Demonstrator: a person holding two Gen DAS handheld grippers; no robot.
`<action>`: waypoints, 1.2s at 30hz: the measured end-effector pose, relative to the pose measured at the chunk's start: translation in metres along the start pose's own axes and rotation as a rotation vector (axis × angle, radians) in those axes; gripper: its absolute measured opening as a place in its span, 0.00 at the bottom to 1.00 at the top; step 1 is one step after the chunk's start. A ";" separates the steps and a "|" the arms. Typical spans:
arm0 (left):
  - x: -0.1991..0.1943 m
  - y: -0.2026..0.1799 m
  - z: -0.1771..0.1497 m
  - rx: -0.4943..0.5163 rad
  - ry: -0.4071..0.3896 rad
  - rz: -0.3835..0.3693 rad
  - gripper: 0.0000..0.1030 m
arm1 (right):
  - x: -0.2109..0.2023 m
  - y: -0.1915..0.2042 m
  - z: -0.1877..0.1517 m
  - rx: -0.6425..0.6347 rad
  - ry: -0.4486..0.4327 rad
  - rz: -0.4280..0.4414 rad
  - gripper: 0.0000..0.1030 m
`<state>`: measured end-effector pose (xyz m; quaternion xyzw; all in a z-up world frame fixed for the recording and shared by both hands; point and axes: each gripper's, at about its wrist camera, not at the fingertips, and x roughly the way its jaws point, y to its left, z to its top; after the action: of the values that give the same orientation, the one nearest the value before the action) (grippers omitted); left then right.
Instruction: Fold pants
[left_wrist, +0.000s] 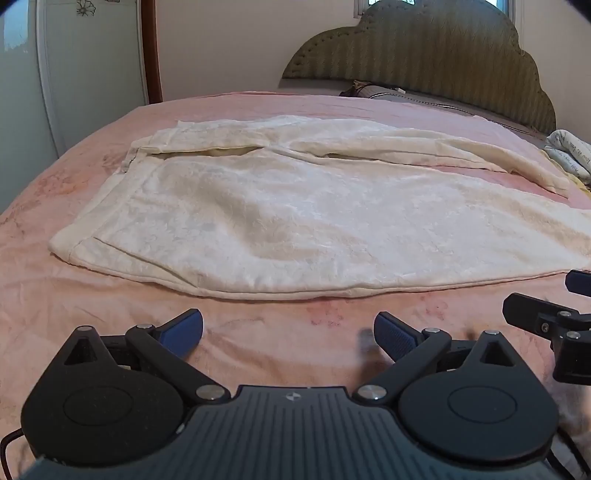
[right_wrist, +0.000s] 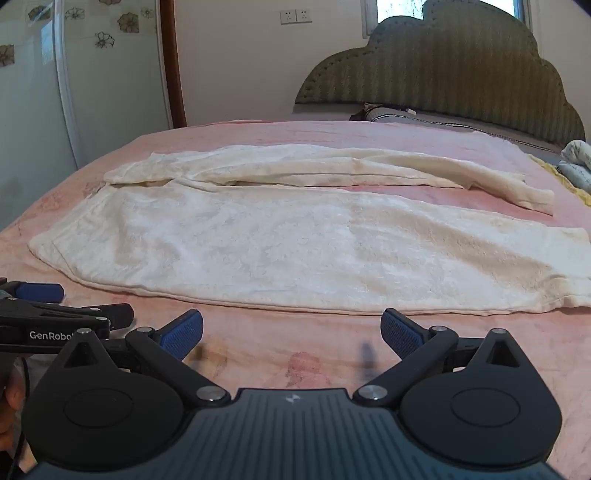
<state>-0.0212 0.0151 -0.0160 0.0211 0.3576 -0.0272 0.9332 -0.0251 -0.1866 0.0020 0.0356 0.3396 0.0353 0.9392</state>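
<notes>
Cream-white pants (left_wrist: 295, 221) lie spread flat on the pink bedspread (left_wrist: 92, 314), waistband at the left, legs running right; the far leg is apart from the near one. They also show in the right wrist view (right_wrist: 280, 243). My left gripper (left_wrist: 288, 332) is open and empty, just short of the pants' near edge. My right gripper (right_wrist: 291, 334) is open and empty too, near the same edge further right. The right gripper also shows at the left wrist view's right edge (left_wrist: 546, 306); the left gripper shows at the right wrist view's left edge (right_wrist: 55, 306).
A green padded headboard (left_wrist: 436, 62) stands at the far side with a dark pillow (left_wrist: 391, 92) below it. Folded printed cloth (left_wrist: 570, 151) lies at the far right. A white wardrobe (left_wrist: 74, 74) stands to the left of the bed.
</notes>
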 end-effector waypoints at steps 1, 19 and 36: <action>0.000 -0.001 -0.001 -0.003 -0.001 0.002 0.97 | 0.000 0.000 0.000 0.000 0.001 0.002 1.00; 0.006 0.001 -0.001 -0.001 0.022 0.024 0.99 | 0.000 0.002 -0.002 -0.012 -0.008 -0.001 1.00; 0.006 0.001 -0.001 0.004 0.013 0.018 0.98 | 0.001 0.002 -0.002 -0.002 0.014 0.004 1.00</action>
<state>-0.0175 0.0157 -0.0211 0.0263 0.3636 -0.0193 0.9310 -0.0259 -0.1846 0.0000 0.0350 0.3461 0.0379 0.9368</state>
